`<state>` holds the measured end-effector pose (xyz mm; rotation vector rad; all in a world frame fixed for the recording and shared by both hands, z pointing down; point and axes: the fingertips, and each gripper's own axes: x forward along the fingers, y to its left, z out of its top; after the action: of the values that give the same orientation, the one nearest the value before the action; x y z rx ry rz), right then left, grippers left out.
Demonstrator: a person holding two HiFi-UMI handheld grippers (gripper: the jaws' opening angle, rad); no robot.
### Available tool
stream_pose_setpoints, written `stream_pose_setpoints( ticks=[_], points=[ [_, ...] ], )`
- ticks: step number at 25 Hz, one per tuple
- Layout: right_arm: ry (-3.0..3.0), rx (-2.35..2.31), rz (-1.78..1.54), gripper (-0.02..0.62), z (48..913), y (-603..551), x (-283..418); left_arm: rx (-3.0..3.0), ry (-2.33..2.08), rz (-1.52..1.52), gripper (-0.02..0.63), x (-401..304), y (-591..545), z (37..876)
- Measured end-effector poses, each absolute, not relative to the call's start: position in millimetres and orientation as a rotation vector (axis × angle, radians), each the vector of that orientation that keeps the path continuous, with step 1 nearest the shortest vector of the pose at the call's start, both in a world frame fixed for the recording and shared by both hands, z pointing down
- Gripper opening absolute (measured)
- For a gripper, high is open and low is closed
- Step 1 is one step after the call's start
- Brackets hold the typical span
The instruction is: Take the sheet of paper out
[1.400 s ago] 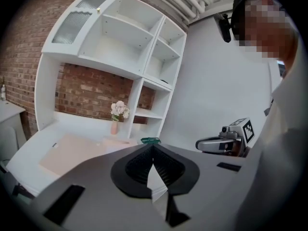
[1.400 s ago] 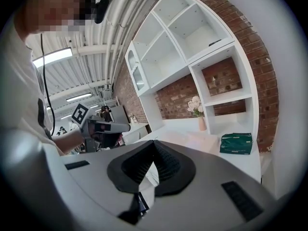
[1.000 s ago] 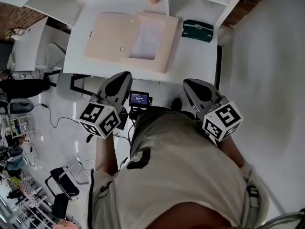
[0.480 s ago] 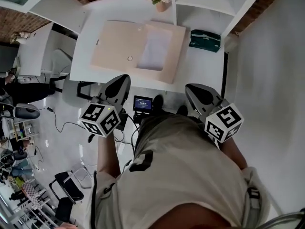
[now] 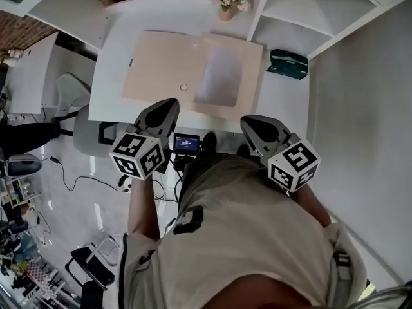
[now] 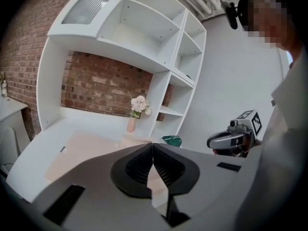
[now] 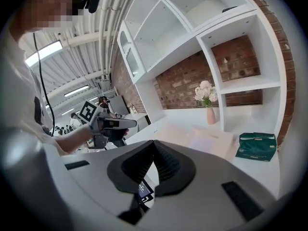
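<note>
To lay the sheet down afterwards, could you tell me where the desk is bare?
Bare desk lies left of the folder, and behind it up to the vase. A narrow strip separates folder and green pouch; that corner is crowded.

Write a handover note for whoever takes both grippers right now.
Left gripper: shut, empty, in the air by the desk's near edge.
Right gripper: shut, empty, likewise.
Folder lies open on the desk; the sheet lies on its right half.
Done: nothing, sheet untouched.
Left: reach in, open one gripper, pinch the sheet, probably at its near edge, and draw it out.
</note>
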<state>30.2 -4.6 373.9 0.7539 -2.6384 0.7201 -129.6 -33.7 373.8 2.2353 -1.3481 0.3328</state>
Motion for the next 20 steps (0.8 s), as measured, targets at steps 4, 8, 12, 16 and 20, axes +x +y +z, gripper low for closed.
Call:
stream_pose_setpoints(
  ticks=[4, 8, 12, 16, 20],
  points=[
    [-2.603, 0.749, 0.697, 0.018, 379.1, -5.6, -4.9, 2.254, -1.279, 0.328, 0.017, -149.0, -44.9, 388.2],
    [-2.567, 0.757, 0.657, 0.018, 382.1, -5.1, -29.8, 2.276, -1.215, 0.329, 0.017, -161.6, -55.8, 397.2],
    [-2.537, 0.777, 0.641, 0.018, 383.0, -11.5, -37.8, 2.274, -1.173, 0.339, 0.017, -168.8, -66.8, 406.5],
    [-2.51, 0.708, 0.626, 0.018, 389.7, -16.5, -44.9, 2.234, -1.148, 0.343, 0.017, -169.9, -84.8, 422.8],
    [-2.501, 0.637, 0.533, 0.018, 396.9, -27.5, -48.8, 2.201, -1.142, 0.399, 0.017, -162.0, -107.6, 442.6]
  ],
)
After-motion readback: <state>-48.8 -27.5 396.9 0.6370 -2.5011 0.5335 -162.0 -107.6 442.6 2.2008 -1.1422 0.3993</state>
